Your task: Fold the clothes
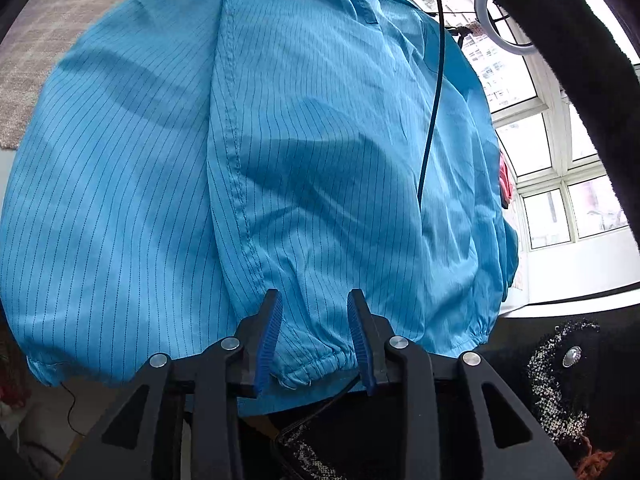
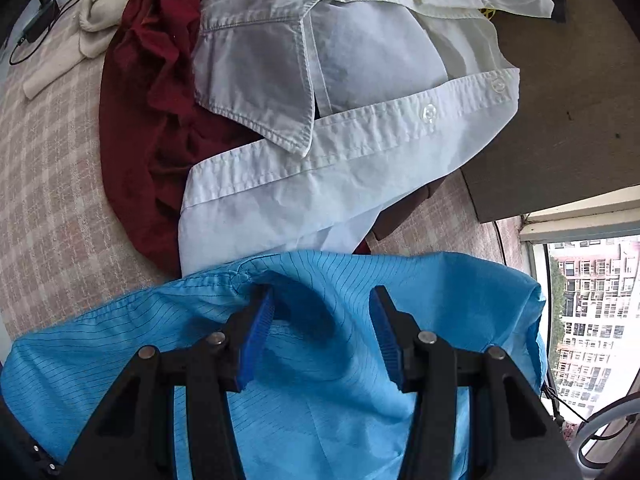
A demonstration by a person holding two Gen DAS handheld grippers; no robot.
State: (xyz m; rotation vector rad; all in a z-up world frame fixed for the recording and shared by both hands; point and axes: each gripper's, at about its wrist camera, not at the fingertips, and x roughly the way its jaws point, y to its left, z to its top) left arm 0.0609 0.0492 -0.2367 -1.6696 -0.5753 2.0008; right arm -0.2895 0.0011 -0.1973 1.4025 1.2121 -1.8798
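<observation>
Both grippers' fingers stand released over the blue garment (image 1: pixel 320 140); neither grasps it.

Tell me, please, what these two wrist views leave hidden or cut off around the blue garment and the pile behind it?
- Left wrist view: the blue garment fills the frame, hiding most of the checked surface beneath.
- Left wrist view: its elastic hem dips behind the left hand-held gripper; contact is unclear.
- Right wrist view: the white shirt covers much of the dark red garment.
- Right wrist view: the bottom edge crops the blue garment.
</observation>
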